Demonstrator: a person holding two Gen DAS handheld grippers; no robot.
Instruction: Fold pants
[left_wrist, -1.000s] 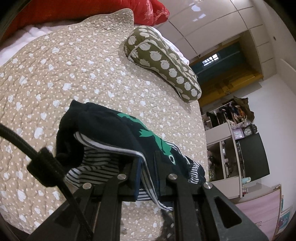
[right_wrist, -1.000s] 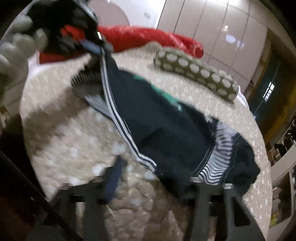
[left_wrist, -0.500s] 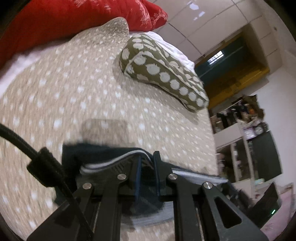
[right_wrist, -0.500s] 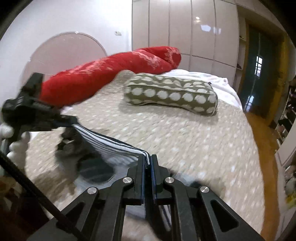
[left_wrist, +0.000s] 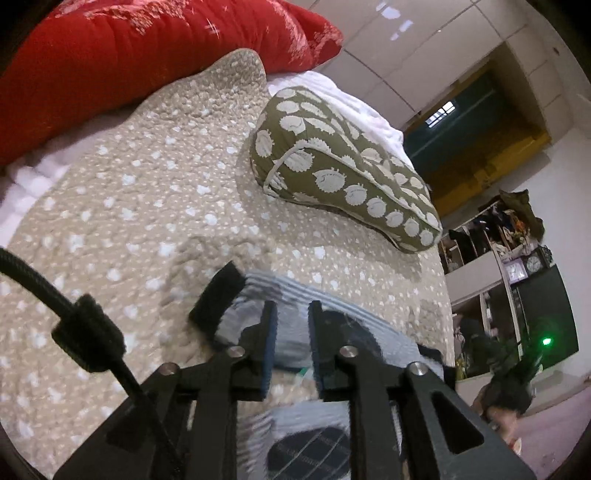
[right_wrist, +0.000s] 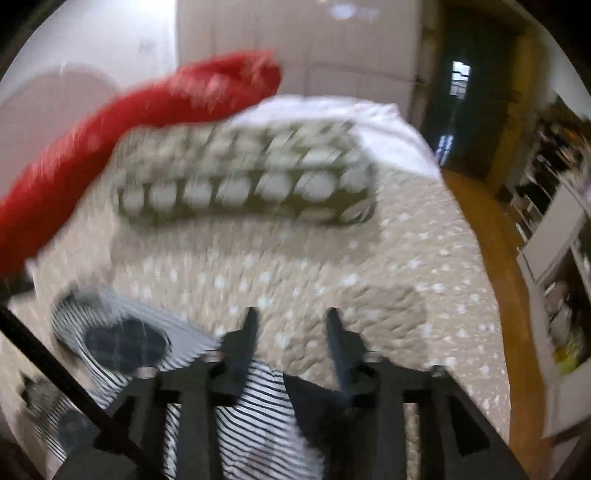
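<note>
The pants (left_wrist: 295, 306), dark navy with a black-and-white striped lining, lie on the beige dotted quilt (left_wrist: 147, 206). In the left wrist view my left gripper (left_wrist: 291, 314) is open, its fingers a little apart just above the striped fabric. In the right wrist view, which is blurred, the pants (right_wrist: 251, 406) lie under and left of my right gripper (right_wrist: 291, 317), which is open and empty above the quilt (right_wrist: 388, 280).
An olive pillow with white spots (left_wrist: 343, 170) lies across the bed beyond the pants. A red bolster (left_wrist: 129, 55) lies at the head. Shelves (left_wrist: 517, 251) and a wooden floor (right_wrist: 487, 229) lie past the bed's right edge.
Both grippers held the pants half a second ago and have now opened. The pants have dropped onto the quilt. The right gripper is moving fast.
</note>
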